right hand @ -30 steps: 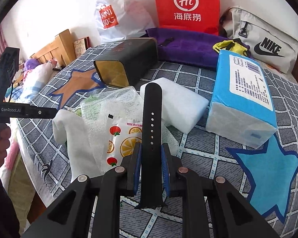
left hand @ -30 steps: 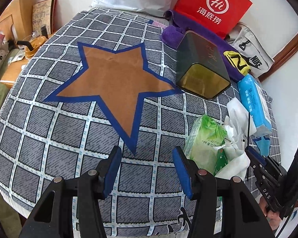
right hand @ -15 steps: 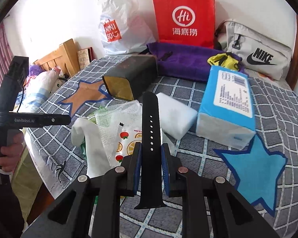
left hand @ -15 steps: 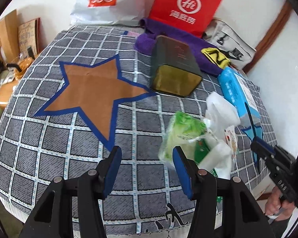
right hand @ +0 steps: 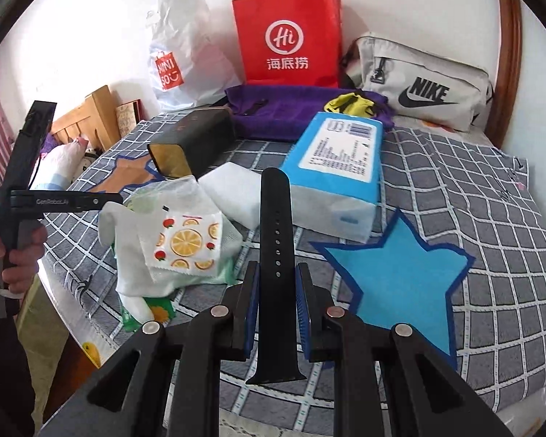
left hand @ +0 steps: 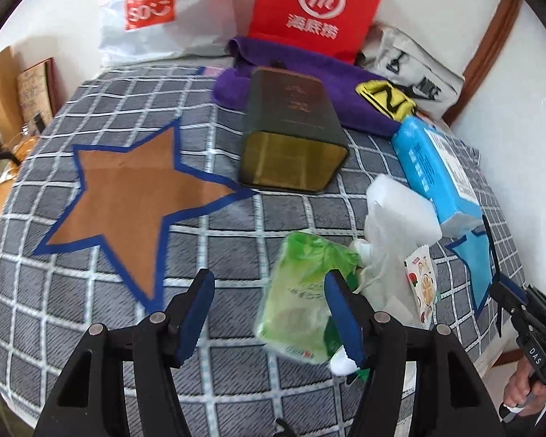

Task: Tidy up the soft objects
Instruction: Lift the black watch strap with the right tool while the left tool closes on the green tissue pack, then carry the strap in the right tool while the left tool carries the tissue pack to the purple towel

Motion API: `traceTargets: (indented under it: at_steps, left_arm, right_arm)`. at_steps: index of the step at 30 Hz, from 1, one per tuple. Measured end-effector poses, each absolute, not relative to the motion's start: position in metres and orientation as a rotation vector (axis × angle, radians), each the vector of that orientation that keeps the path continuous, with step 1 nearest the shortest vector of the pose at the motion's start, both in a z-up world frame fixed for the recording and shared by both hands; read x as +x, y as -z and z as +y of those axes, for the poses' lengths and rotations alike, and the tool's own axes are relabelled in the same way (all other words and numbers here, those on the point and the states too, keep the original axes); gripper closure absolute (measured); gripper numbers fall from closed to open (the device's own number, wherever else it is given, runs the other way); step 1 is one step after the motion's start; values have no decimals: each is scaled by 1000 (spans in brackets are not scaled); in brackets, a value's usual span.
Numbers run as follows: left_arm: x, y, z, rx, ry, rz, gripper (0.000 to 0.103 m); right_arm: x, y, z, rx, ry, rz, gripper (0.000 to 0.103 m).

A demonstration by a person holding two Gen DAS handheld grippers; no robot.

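Note:
My right gripper [right hand: 277, 291] is shut on a black watch strap [right hand: 276, 218], which stands up between the blue pads above the checked bedspread [right hand: 473, 189]. It hovers between a blue star patch [right hand: 400, 276] and a pile of soft things: white cloths [right hand: 127, 233], a fruit-print sachet [right hand: 185, 244] and a white foam block [right hand: 233, 189]. My left gripper [left hand: 269, 313] is open and its jaws are opening. A green wipes pack [left hand: 302, 291] lies on the bed partly behind its right finger [left hand: 342, 317], untouched. A brown star patch [left hand: 127, 196] lies to its left.
A dark tin box [left hand: 291, 138] lies on its side mid-bed, and a blue tissue pack [right hand: 338, 167] lies beside the foam. At the back lie a purple towel [right hand: 273, 109], a yellow-black item [right hand: 349, 105], a red paper bag [right hand: 287, 36], a white plastic bag [right hand: 185, 54] and a grey pouch [right hand: 426, 83]. The bed edge runs close under both grippers.
The left view has swung right, bringing the green pack up to its fingers, and its jaws have spread wider. The right gripper has drawn back and risen with the strap.

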State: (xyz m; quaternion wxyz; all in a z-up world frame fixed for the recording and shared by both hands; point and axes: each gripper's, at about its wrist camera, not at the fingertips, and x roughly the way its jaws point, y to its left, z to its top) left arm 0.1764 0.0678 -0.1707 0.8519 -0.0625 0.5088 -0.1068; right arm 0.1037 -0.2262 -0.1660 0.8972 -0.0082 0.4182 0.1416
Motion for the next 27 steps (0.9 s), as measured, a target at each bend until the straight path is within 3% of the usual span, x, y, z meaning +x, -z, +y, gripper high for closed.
traceTargets:
  at_steps: [5, 7, 11, 13, 23, 27]
  left_arm:
    - [190, 185, 42, -97, 268, 1122, 41]
    - [191, 188, 31, -50, 281, 1123, 34]
    - [190, 188, 27, -7, 246, 1112, 34]
    - [189, 187, 38, -45, 228, 1104, 48]
    - [182, 186, 99, -159, 103, 1109, 49]
    - [181, 186, 100, -115, 70, 1107, 41]
  right_arm:
    - [104, 172, -240, -2, -265, 884, 84]
    - [104, 174, -243, 2, -263, 888, 84]
    - [107, 178, -245, 14, -267, 895, 84]
    - [109, 180, -246, 11, -270, 897, 84]
    - [117, 186, -243, 9, -284, 906, 84]
    - [117, 188, -243, -20, -267, 906, 84]
